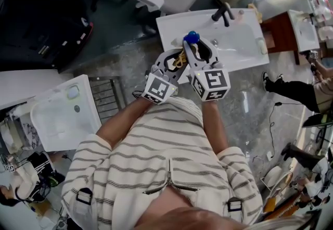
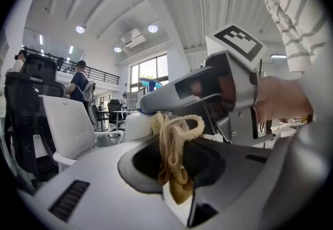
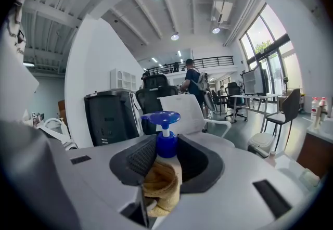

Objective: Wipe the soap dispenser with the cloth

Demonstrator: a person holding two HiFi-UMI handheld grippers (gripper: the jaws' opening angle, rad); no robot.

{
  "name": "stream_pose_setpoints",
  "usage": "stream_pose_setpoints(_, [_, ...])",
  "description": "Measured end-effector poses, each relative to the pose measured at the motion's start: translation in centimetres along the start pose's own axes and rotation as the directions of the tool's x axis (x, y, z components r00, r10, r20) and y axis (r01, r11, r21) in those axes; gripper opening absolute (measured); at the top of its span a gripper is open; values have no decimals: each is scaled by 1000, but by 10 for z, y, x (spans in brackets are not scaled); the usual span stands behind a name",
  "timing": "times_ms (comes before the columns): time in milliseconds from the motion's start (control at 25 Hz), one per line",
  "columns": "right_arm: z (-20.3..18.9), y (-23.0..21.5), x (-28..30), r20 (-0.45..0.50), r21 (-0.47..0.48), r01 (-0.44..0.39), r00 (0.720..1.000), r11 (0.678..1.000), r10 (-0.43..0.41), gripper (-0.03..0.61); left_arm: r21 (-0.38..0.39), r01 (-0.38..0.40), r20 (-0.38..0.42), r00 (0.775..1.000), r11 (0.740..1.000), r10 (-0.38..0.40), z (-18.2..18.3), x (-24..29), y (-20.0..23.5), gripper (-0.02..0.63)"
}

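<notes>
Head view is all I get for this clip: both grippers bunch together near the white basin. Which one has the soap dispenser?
Observer: The right gripper. Its own view shows the soap dispenser, blue pump up, clamped between its jaws.
Operator: And the cloth?
Observer: The left gripper pinches the tan cloth, which drapes in loops over its jaws.
Operator: Touching the dispenser?
Observer: Yes. The right gripper view shows cloth bunched against its white body.

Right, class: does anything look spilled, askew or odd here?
Nothing stands out. The white plastic, blue-pumped soap dispenser stands upright in the right gripper; the left gripper holds the tan cloth against it.
</notes>
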State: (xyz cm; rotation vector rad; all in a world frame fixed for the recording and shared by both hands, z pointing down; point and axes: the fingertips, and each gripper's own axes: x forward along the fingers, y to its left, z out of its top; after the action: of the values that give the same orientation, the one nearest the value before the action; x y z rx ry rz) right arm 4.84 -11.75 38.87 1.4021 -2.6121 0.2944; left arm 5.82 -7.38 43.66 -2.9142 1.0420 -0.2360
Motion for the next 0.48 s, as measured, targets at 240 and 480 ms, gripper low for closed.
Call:
stream_pose_setpoints(240, [2, 3, -4, 1, -10, 0, 1000, 1000, 0, 126, -16, 15, 4, 1000, 1000, -15, 0, 9, -7, 86])
stream_pose_setpoints(480, [5, 0, -11, 9, 1, 10, 1000, 1000, -10, 126, -24, 30, -4, 1000, 999, -31, -3, 11, -12, 86])
